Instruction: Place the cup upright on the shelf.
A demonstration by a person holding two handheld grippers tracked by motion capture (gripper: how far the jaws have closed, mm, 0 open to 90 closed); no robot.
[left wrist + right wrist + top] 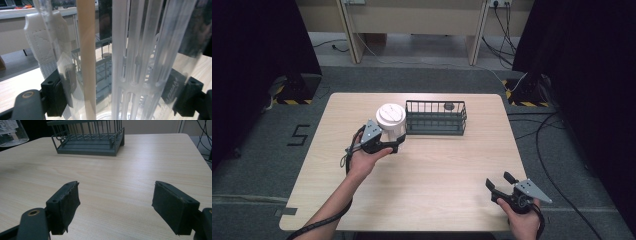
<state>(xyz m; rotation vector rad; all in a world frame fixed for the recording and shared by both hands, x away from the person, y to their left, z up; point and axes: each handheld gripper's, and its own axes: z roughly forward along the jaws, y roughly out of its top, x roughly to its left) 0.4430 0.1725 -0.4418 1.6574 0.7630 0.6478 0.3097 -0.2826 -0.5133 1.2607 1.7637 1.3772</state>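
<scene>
On the bench (422,170) I have the clear white-lidded jar (391,120) clamped between my left gripper (393,144) fingers, just left of the dark wire basket (435,118). My right gripper (502,182) fingers gape wide, holding nothing.

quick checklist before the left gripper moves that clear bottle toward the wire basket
1. Grip: left gripper has its jaws on both sides of the clear plastic bottle with the white lid - ok.
2. Bottle off the light wooden table: cannot tell.
3. Dark wire basket upright, right beside the bottle - ok.
4. Room inside the basket: a small dark round object sits at its far side; whether the bottle fits beside it, cannot tell.
5. Right gripper open, at the near right table edge, out of the path - ok.
</scene>
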